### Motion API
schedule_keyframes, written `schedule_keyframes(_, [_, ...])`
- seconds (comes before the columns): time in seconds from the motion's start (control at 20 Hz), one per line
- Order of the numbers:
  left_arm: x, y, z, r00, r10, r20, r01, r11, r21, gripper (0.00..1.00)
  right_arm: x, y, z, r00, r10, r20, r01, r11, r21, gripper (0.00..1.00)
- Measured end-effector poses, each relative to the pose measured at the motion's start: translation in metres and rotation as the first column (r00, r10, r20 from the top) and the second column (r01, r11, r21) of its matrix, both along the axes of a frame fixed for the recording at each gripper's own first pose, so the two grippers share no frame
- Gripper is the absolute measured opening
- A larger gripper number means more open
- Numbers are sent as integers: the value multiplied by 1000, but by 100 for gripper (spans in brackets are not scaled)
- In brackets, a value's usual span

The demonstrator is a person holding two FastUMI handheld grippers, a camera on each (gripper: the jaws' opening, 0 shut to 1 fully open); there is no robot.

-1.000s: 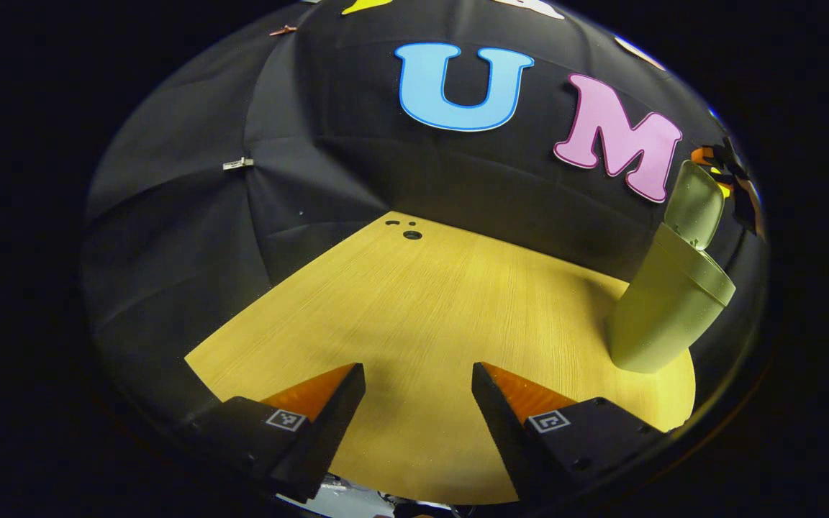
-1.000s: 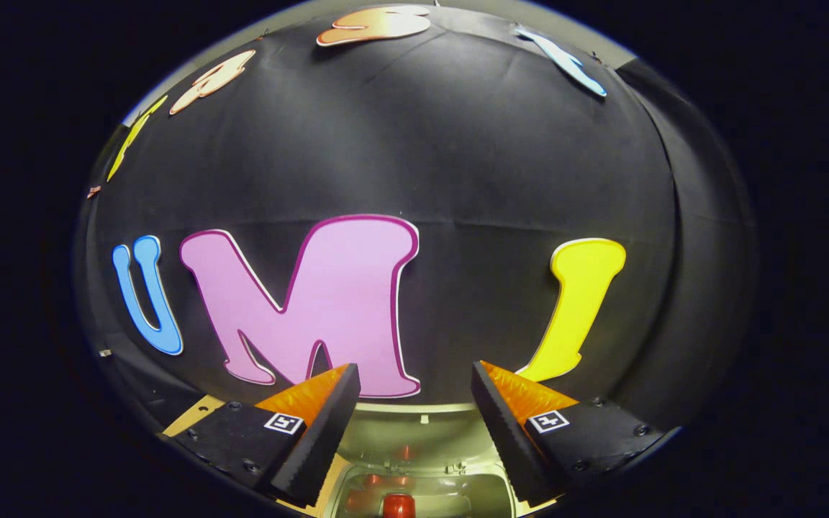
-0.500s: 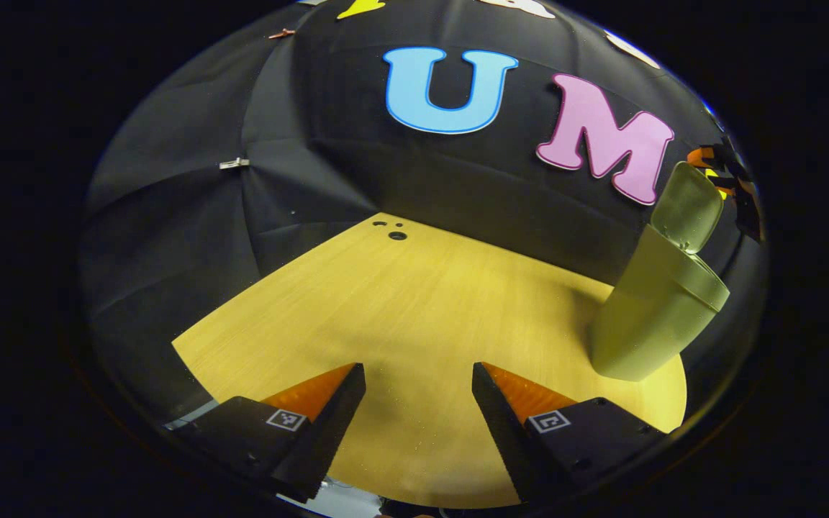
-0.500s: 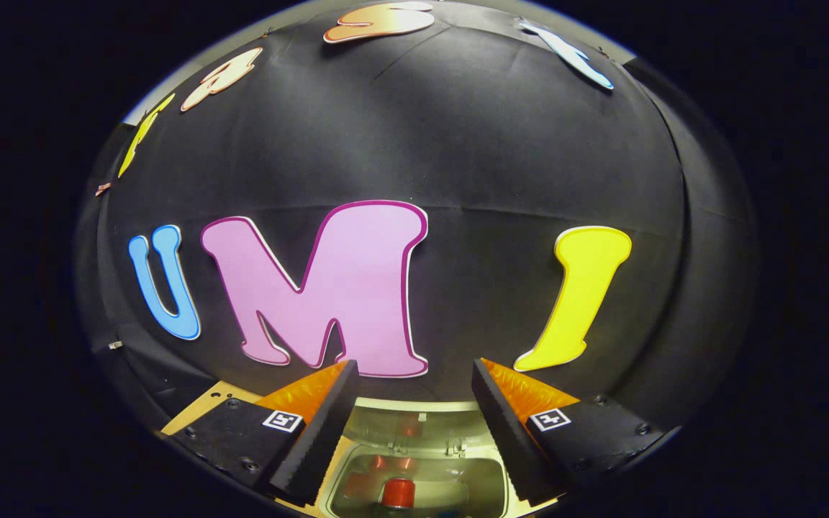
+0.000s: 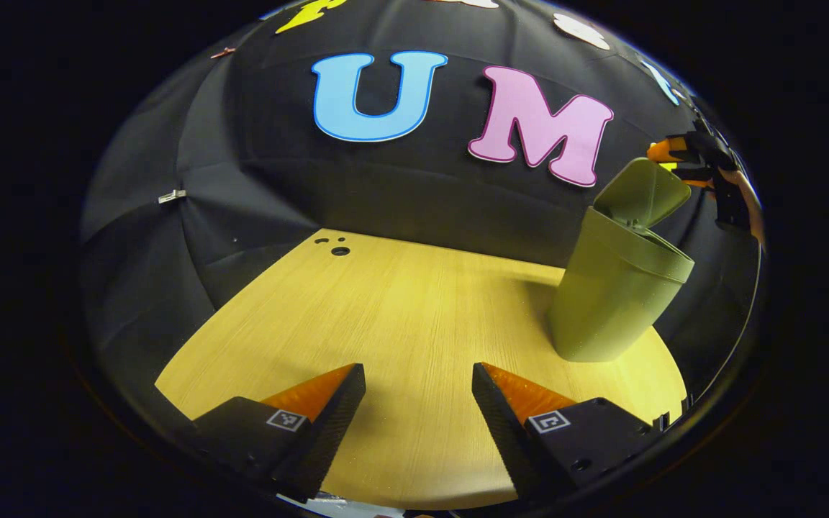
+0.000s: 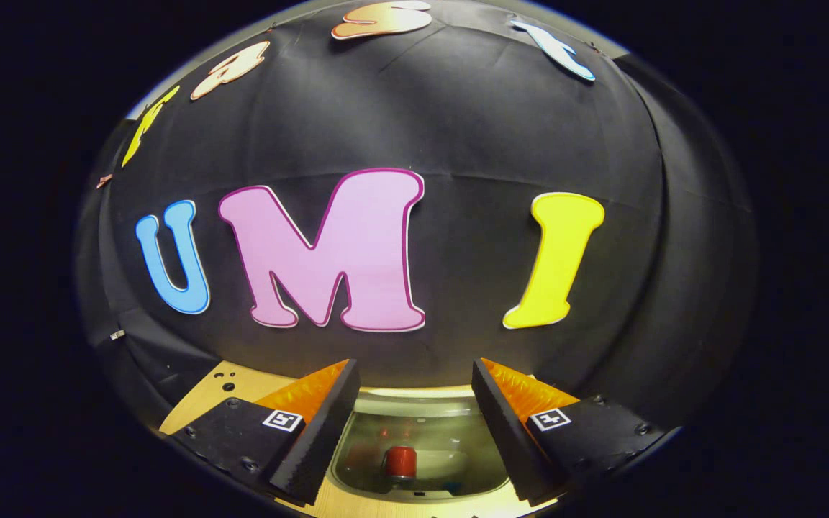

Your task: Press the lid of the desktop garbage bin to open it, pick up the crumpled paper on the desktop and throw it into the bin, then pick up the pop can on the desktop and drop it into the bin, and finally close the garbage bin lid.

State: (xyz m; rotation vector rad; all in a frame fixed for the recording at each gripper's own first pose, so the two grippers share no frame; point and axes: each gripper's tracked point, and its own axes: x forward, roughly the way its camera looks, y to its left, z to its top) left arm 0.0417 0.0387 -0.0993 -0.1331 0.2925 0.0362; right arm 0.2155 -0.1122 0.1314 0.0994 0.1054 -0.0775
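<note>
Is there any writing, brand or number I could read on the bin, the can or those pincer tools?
The green bin: no writing seen on its outside.
The red can inside it: any print is too small and blurred to read.
The left hand-held gripper and the right hand-held gripper: square black-and-white code tags, patterns rather than words.

The desk [image 5: 400, 324] is a light wood-grain top with a few small dark holes [image 5: 337, 248] near its far left corner. An olive-green garbage bin [image 5: 612, 288] stands on it toward the right, its lid [image 5: 641, 194] raised. Inside the bin lies a red pop can [image 6: 401, 461].
</note>
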Motion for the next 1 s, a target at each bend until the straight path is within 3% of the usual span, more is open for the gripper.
schedule_keyframes(0.55, [3,7,-17,997,-77,-26,77,997,3,96,-27,-1,-106,984,-56,-169,67,996,57,98])
schedule_keyframes(1.0, [5,2,-16,995,-103,-14,104,994,26,96,-28,-1,-129,974,-80,-210,91,995,42,98])
